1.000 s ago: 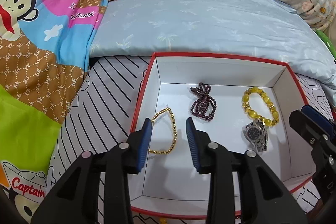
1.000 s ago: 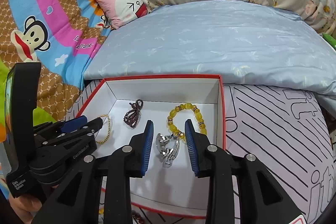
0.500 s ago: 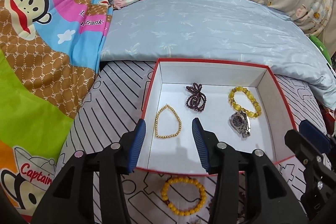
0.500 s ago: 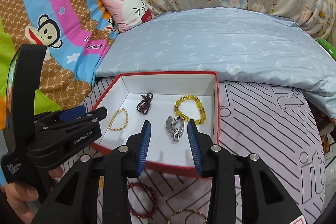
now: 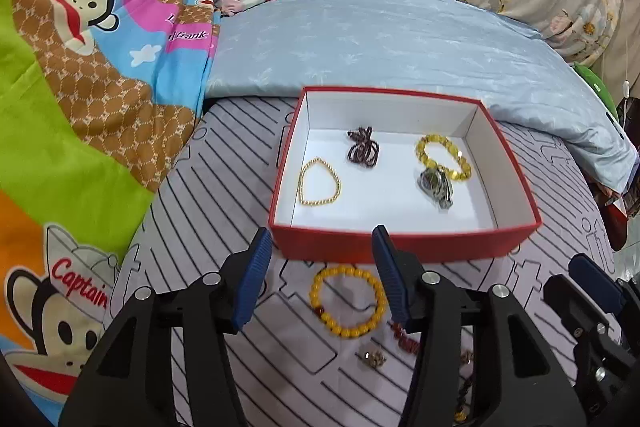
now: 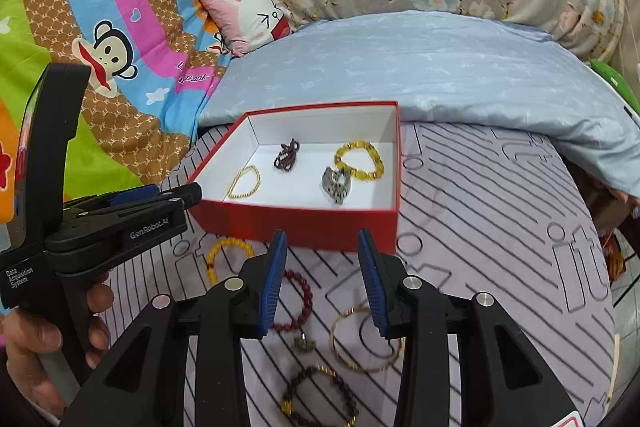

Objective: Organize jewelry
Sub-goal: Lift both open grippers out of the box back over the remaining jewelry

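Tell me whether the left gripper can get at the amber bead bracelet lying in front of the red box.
Probably yes. The left gripper is open and empty, and the amber bead bracelet lies flat on the striped sheet right between its fingers, outside the red box. Nothing covers it.

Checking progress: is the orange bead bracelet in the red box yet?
Out. The orange bead bracelet lies on the striped cover in front of the red box.

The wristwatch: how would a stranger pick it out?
Find the red box on the striped sheet. Inside, toward its right, the wristwatch lies touching a yellow bead bracelet. It is the only silver metal piece there; everything else is beads.
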